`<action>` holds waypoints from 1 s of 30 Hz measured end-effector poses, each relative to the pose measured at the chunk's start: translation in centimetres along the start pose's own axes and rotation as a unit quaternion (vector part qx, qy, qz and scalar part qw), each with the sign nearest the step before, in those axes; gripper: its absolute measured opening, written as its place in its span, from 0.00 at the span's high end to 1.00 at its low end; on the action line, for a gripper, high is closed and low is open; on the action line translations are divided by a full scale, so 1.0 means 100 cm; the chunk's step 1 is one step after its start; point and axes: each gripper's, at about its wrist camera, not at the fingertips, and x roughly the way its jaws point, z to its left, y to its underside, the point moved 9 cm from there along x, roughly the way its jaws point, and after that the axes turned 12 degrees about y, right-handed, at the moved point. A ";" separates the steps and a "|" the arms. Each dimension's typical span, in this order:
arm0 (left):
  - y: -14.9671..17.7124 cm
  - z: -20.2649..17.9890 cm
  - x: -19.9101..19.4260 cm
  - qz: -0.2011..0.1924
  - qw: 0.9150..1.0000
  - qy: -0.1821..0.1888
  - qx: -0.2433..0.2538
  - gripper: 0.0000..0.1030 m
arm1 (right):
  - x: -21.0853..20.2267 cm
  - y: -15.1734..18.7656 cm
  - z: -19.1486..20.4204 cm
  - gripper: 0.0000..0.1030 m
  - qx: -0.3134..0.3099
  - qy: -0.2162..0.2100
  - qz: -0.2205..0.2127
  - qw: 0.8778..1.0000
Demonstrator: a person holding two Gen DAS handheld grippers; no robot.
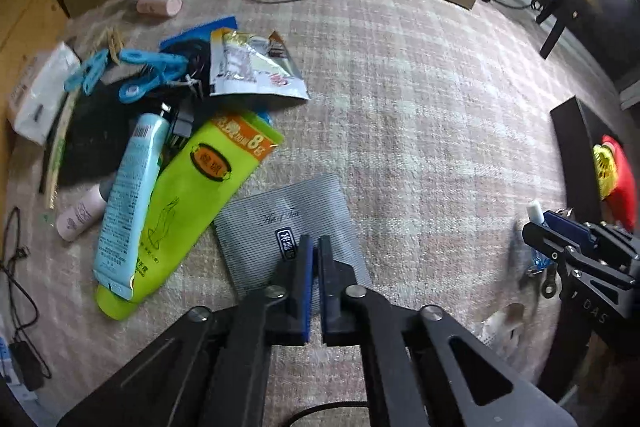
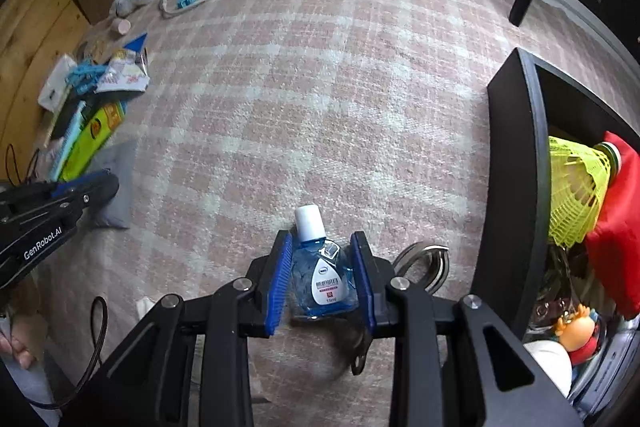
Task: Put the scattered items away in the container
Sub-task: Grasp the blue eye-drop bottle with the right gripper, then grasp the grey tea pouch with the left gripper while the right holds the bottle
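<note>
A pink-and-cream plaid woven rug (image 2: pixel 320 75) lies mostly bare in the middle, with the black, straight-walled container (image 2: pixel 516 163) at its right edge and a heap of packets, tubes and blue clothespins (image 1: pixel 132 75) at its left. The right gripper (image 2: pixel 322 269) is clamped on a small clear-blue eye-drop bottle (image 2: pixel 320 279), long axis along the fingers, white cap (image 2: pixel 309 221) pointing away, just beside the container's wall. The left gripper (image 1: pixel 314 247) has its blue ribbed pads together above a flat grey striped sachet (image 1: pixel 280 227), nothing between them.
</note>
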 end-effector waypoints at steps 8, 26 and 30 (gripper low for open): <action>0.003 0.002 -0.020 -0.016 0.999 0.024 -0.042 0.56 | -0.013 -0.018 -0.006 0.72 -0.012 0.006 -0.016 1.000; 0.018 -0.025 -0.041 0.008 0.998 -0.032 -0.044 0.66 | -0.020 0.032 0.004 0.72 -0.002 0.013 -0.022 1.000; 0.022 -0.023 -0.053 0.011 0.997 0.000 -0.075 0.77 | -0.017 0.035 0.004 0.72 -0.004 0.011 -0.019 1.000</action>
